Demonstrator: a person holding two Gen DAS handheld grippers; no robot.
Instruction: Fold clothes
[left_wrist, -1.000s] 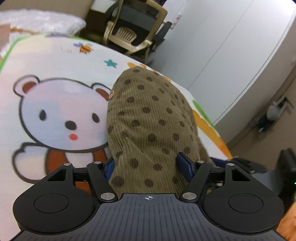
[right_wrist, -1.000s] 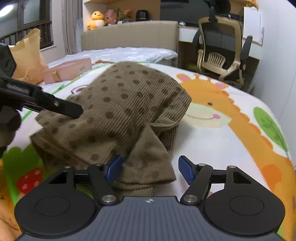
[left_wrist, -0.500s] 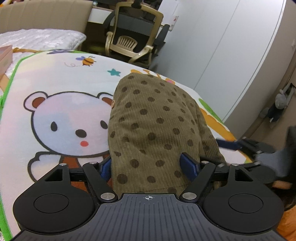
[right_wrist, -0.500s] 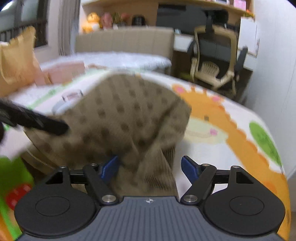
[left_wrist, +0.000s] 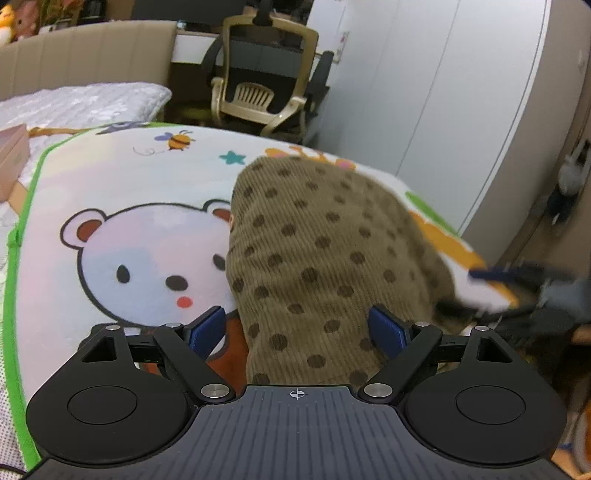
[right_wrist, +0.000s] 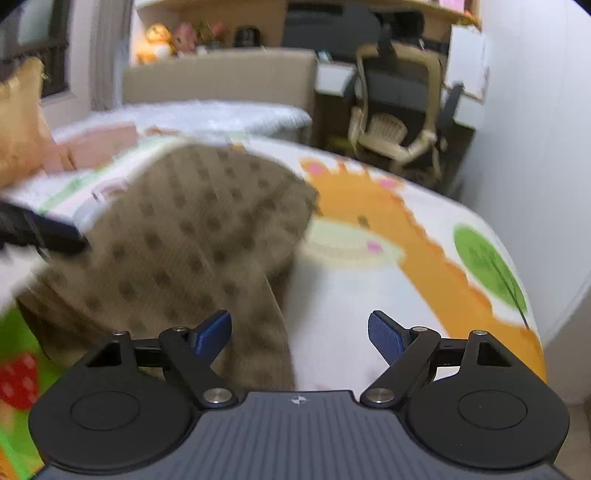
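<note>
Brown corduroy with dark dots — that's the garment (left_wrist: 325, 266), lying in a bunched heap on the play mat (left_wrist: 110, 177), with part of it covering the right side of the cartoon bear (left_wrist: 147, 258) and its far end up by the giraffe (right_wrist: 388, 236) print. The mat's green border (left_wrist: 14, 295) runs along the left edge.

Left hand-held gripper (left_wrist: 297, 326): jaws apart and just been opening, blue pads (left_wrist: 386, 328) wide on either side of the near end of the garment. The cloth sits between them, and the left pad stands clear of it; whether the right pad touches, hard to say.

Right hand-held gripper (right_wrist: 299, 332): also spread, also just been opening. A flap of the garment (right_wrist: 192, 236) lies between the pads toward the left one, bare mat toward the right one; nothing is pinched. This view is smeared with motion blur.

Each gripper shows at the edge of the other's view, blurred.

Beyond the mat's far edge, an office chair (left_wrist: 258, 88) by the desk, a bed headboard (left_wrist: 85, 51), and white wardrobe doors (left_wrist: 443, 92) on the right.
</note>
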